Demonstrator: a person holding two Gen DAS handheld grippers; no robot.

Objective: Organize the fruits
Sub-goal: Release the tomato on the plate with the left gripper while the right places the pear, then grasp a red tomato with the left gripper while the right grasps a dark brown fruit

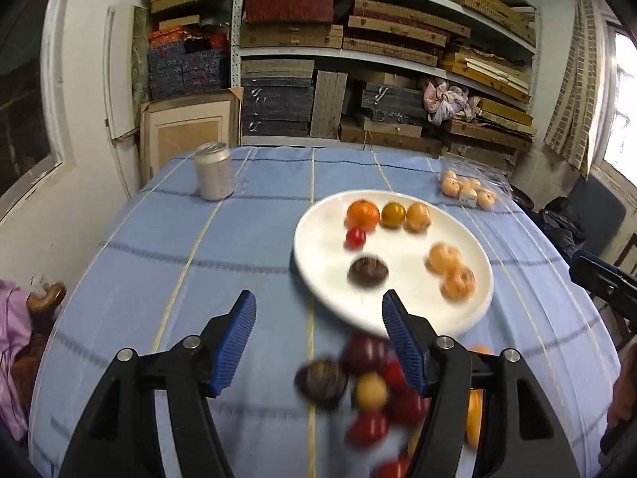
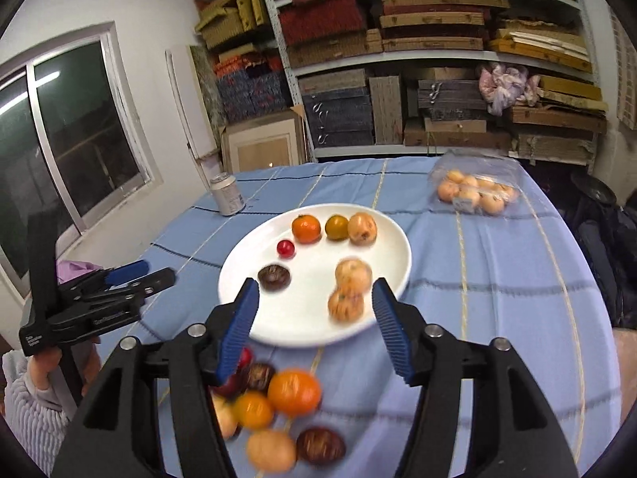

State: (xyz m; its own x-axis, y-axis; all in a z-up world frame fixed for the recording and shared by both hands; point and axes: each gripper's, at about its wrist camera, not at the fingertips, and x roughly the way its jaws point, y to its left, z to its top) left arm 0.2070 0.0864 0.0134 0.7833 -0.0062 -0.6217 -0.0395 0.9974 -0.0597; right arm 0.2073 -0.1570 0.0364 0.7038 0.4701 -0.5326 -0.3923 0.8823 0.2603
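From the left wrist, the left claw [image 1: 318, 332] hangs released, its blue pads apart with nothing between them, above the near edge of the white plate [image 1: 318, 247]. The plate already carries a row of an orange [image 1: 362, 214] and two smaller yellow-orange fruits, a red cherry tomato [image 1: 355, 238], a dark brown chestnut-like fruit [image 1: 368, 272] and two pale tangerines [image 1: 452, 269]. A blurred heap of loose fruit [image 1: 370, 394] lies on the blue-checked table [image 1: 139, 279] just before the plate, so I judge the sorting about half done. A drink can [image 1: 213, 170] and a bag of small oranges [image 1: 469, 191] stand at the far side.

From the right wrist, the right claw [image 2: 314, 310] is likewise released and empty, over the plate's near rim. Below it the unsorted heap shows a large orange [image 2: 294, 392], yellow, red and dark fruit.
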